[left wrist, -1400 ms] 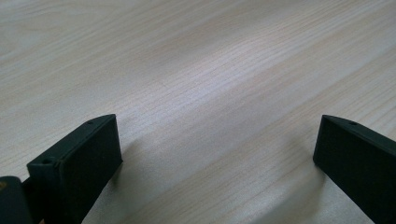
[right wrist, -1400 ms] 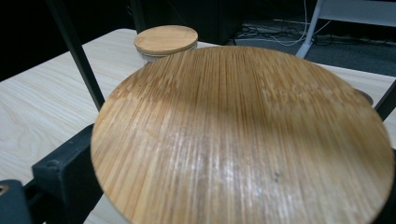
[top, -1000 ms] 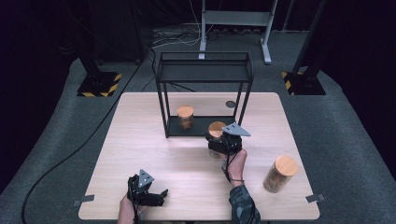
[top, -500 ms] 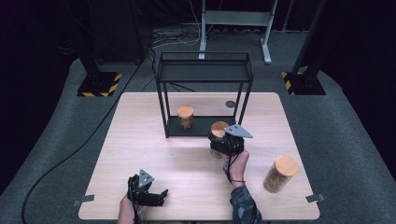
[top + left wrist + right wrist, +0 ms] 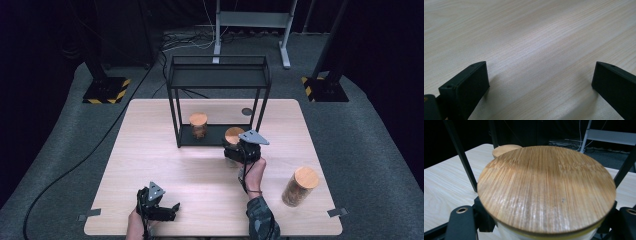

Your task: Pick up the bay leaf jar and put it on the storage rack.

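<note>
Right gripper sits just in front of the black wire rack, jaws closed on the sides of a jar with a bamboo lid; the right gripper view has that lid close up with a black jaw at each lower corner hugging the pale jar body under it. Jaws have just been closing, with the jar between them. Jar stands upright on the wooden table, at the front edge of the rack's lower shelf, toward the rack's right front leg. Right hand wraps the gripper body from the near side; grey three-cornered plate on top. A second lidded jar stands upright inside the rack on the lower shelf, to the left of the held one and apart from it; its lid shows behind the held lid in the right gripper view. A third jar stands upright near the table's right edge, well apart from the rack and both grippers. Left gripper rests low at the near left of the table, jaws spread wide with bare wood between them; the left gripper view shows both black jaws against the tabletop. Small dark disc lies on the table behind the rack.
</note>
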{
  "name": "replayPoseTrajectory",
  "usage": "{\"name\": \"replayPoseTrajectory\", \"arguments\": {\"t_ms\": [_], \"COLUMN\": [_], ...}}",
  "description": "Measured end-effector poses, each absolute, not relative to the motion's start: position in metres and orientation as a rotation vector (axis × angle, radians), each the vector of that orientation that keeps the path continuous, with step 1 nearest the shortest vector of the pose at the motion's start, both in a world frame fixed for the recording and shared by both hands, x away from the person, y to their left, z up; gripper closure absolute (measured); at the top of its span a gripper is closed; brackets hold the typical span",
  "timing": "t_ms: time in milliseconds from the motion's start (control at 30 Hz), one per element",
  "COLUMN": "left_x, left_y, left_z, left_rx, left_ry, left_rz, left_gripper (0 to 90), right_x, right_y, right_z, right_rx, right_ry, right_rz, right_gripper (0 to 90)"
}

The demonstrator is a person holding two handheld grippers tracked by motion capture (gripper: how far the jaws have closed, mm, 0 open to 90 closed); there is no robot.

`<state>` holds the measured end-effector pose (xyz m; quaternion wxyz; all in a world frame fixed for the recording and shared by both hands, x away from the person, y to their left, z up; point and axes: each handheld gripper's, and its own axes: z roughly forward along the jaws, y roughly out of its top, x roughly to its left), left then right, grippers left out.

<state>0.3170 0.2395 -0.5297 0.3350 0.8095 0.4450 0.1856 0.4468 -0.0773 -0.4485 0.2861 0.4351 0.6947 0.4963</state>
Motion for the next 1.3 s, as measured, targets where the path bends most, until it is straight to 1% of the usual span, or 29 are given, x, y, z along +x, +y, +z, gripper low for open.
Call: {"name": "replayPoseTrajectory", "arguments": {"t_ms": [1300], "left_x": [0.317], "left_y": [0.239], "left_z": [-0.53], "left_rx": [2.111], "left_ry": [1.16], "left_rz": [0.485], "left_gripper": [0.2], "right_x": [0.479], "right_y": [-0.059], "right_z": [-0.427], "right_rx": [1.095], "right_ry": [1.867], "right_rz": [1.328], "right_gripper": [24.9]}}
